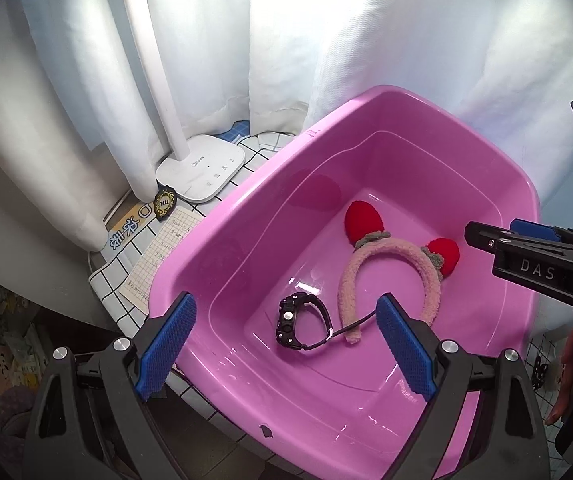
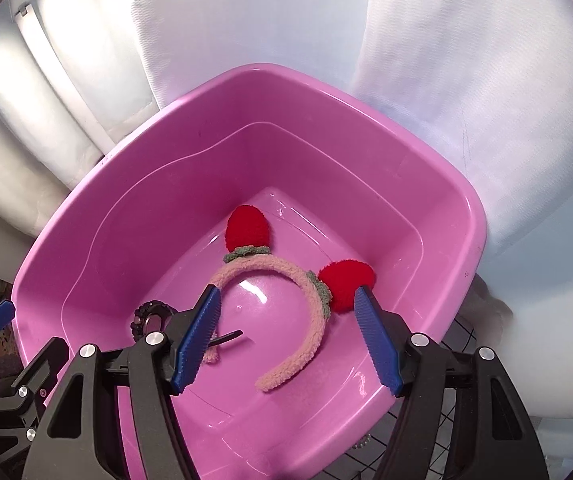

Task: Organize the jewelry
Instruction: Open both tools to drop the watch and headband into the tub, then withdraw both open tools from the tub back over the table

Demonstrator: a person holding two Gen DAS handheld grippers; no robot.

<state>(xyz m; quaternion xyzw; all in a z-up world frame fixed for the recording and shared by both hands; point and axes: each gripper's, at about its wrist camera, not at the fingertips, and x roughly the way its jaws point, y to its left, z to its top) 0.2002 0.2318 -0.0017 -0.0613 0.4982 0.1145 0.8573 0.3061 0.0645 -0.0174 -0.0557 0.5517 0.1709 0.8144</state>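
A pink plastic tub (image 1: 190,264) (image 2: 426,200) holds a fuzzy pink headband with two red ears (image 1: 390,264) (image 2: 310,304) and a black watch (image 1: 300,320) (image 2: 150,316) lying on its floor. My left gripper (image 1: 286,320) is open and empty, above the tub's near edge, over the watch. My right gripper (image 2: 286,320) is open and empty above the tub, with the headband between and beyond its fingers. The right gripper also shows in the left wrist view (image 1: 498,240) at the right edge.
A white desk lamp base (image 1: 202,168) stands left of the tub on a grid-patterned cloth (image 1: 114,276). A small black and gold badge (image 1: 165,203) and a paper sheet (image 1: 158,256) lie beside it. White curtains (image 1: 278,40) hang behind.
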